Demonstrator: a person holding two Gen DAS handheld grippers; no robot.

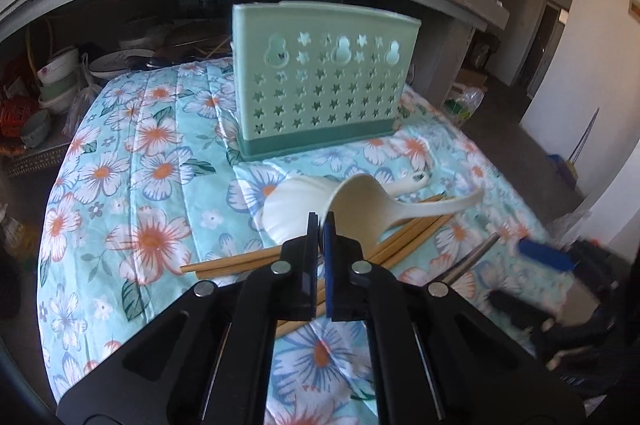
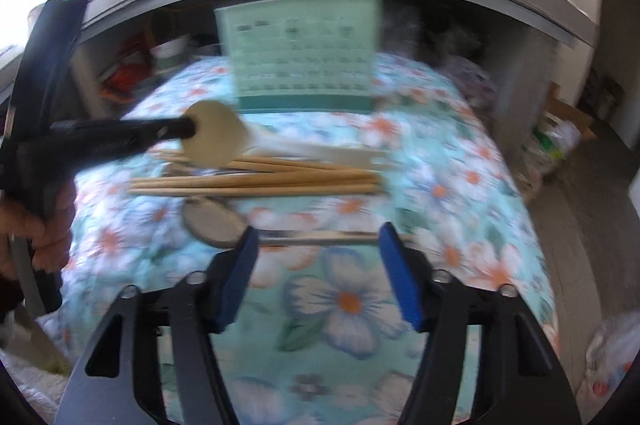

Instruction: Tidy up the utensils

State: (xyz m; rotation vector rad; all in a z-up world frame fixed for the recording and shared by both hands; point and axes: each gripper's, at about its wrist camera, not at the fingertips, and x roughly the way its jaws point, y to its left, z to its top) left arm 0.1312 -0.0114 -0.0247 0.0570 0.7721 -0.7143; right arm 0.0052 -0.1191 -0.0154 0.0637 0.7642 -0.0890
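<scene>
- Blur smears the right wrist view: the green utensil holder shows only streaked holes, and the metal spoon lying below the chopsticks is soft-edged.
- Left gripper is clamped on the rim of a cream plastic spoon, lifted off the floral cloth; its handle points right.
- A second cream spoon lies partly hidden behind it.
- Right gripper stands parted and grips nothing, the metal spoon's handle lying just beyond its fingertips.
- The holder stands upright at the cloth's far side.
</scene>
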